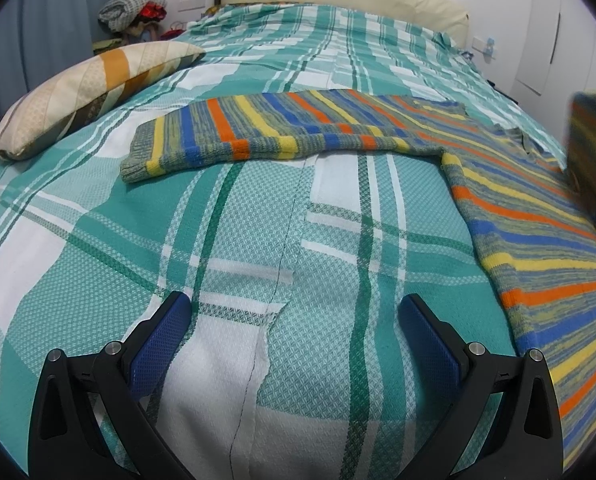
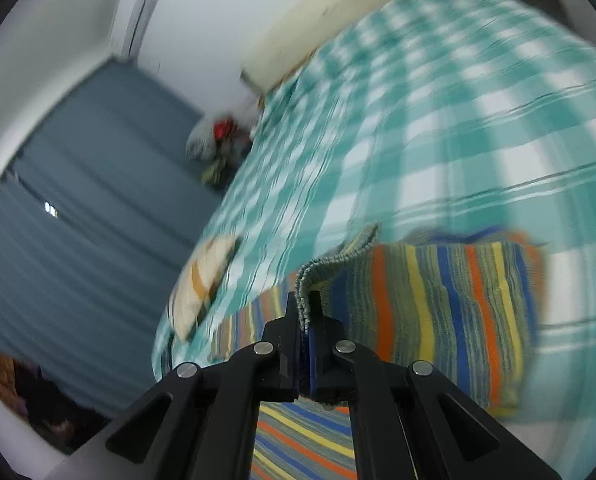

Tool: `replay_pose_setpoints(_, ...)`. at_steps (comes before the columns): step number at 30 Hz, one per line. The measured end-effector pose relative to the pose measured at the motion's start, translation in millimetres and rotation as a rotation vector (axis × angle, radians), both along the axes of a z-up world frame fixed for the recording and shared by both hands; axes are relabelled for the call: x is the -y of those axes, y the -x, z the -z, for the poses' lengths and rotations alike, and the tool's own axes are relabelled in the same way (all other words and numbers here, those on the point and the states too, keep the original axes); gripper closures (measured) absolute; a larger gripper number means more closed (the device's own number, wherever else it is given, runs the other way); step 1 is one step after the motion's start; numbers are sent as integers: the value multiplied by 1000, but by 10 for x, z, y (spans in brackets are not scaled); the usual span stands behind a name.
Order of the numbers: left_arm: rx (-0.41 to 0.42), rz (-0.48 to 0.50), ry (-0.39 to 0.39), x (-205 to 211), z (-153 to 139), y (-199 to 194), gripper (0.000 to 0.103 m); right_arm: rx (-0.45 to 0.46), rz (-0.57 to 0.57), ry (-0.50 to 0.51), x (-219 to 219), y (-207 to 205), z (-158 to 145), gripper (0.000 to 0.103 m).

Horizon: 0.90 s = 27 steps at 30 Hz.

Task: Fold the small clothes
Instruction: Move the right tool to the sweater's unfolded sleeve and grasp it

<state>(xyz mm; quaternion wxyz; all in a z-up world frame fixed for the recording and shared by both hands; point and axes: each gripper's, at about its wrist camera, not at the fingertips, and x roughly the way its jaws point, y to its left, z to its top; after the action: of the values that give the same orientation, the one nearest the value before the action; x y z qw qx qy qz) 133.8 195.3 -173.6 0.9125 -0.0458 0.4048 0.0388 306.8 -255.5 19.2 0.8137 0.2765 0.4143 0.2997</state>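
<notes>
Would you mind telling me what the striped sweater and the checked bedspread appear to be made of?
The sweater looks like knitted yarn, probably wool or acrylic: ribbed cuff, visible stitch rows, matte fuzzy surface. The bedspread looks like woven cotton with a matte, waffle-like texture; a stitched seam runs down it. The fibre itself cannot be confirmed from the pictures.
</notes>
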Motion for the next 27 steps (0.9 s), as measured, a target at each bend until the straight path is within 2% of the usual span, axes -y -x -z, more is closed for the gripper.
replay_pose_setpoints(1, 0, 0, 0, 2, 1, 1, 0, -24, -22, 8, -158, -45, 87, 92)
replay_pose_setpoints(2, 0, 0, -1, 0, 1, 0, 0, -68, -45, 19, -349, -156, 196, 75)
replay_pose_setpoints(3, 0, 0, 0, 0, 1, 0, 0, -95, -43, 25, -415, -216, 286, 67)
replay_pose_setpoints(4, 0, 0, 0, 1, 2, 1, 0, -112, -31, 24, -453, -249, 370, 64)
replay_pose_setpoints(7, -1, -1, -2, 1, 2, 0, 0, -117, 2, 1, -305, -259, 465, 64)
replay_pose_setpoints(10, -3, -1, -9, 12, -7, 4, 0, -186, 27, 44, -142, -317, 654, 64)
replay_pose_setpoints(13, -2, -1, -9, 19, -16, 5, 0, -301, 56, 201, 33, -226, 1005, 64)
replay_pose_setpoints(14, -2, -1, -10, 18, -16, 5, 0, -357, 93, 326, 146, -191, 1190, 65)
replay_pose_setpoints(15, -2, -1, -10, 19, -16, 6, 0, -405, 128, 424, 258, -137, 1317, 70)
replay_pose_setpoints(16, -2, -1, -10, 17, -16, 6, 0, -428, 158, 487, 378, -86, 1405, 95)
replay_pose_setpoints(17, -2, -1, -10, 17, -15, 6, 0, -417, 181, 493, 496, -21, 1404, 103)
replay_pose_setpoints(19, -2, -1, -10, 20, -16, 6, 0, -373, 217, 476, 589, 80, 1278, 100)
replay_pose_setpoints(23, -1, -1, -10, 20, -17, 11, 0, -263, 103, 443, 365, 183, 1066, 93)
replay_pose_setpoints(25, -1, -1, -10, 19, -15, 7, 0, -268, 68, 494, 207, 165, 1164, 84)
replay_pose_setpoints(27, -1, -1, -11, 18, -14, 6, 0, -288, 73, 584, 96, 122, 1255, 83)
